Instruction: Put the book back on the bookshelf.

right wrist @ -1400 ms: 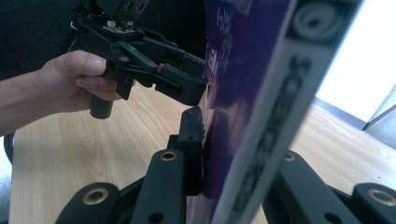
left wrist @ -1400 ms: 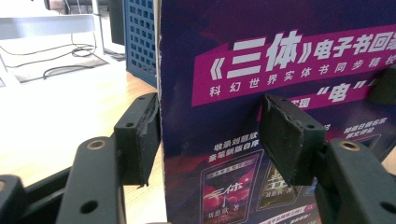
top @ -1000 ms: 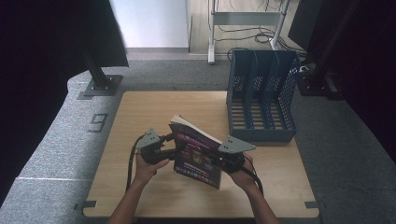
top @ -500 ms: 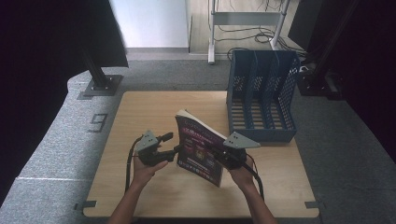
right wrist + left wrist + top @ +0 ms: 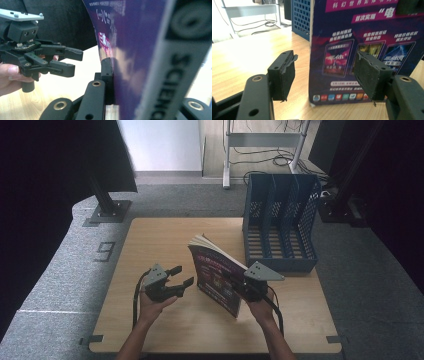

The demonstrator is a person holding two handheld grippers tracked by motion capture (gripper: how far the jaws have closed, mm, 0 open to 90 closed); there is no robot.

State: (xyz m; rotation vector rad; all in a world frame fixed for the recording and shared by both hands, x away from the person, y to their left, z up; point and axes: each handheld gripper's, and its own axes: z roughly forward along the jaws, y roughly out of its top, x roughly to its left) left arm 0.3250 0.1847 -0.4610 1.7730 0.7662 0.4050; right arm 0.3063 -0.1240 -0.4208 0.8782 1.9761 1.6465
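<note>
From the high view, a purple magazine [image 5: 217, 275] stands on edge near the middle of the wooden counter [image 5: 160, 235], leaning a little, its pages fanned at the top. The right gripper [image 5: 239, 285] is clamped on the magazine's near right edge. The left gripper [image 5: 181, 276] sits just to the left of the magazine, apart from it, its fingers spread and pointing toward the cover. A blue file rack [image 5: 280, 225] stands at the far right of the counter, just behind the magazine.

In the left gripper view, the two padded fingers [image 5: 284, 75] stand wide apart with nothing pressed between them; they have just been opening. The magazine's cover [image 5: 362, 37] rises beyond them, its bottom edge resting on the counter [image 5: 249, 55], and the blue rack [image 5: 300, 20] shows behind.

In the right gripper view, the magazine [image 5: 140, 55] is close and blurred; one finger [image 5: 107, 72] presses against its cover, and the other seems to lie behind the spine side. The left gripper [image 5: 71, 61] is farther off, held in a hand [image 5: 10, 75], fingers parted.
</note>
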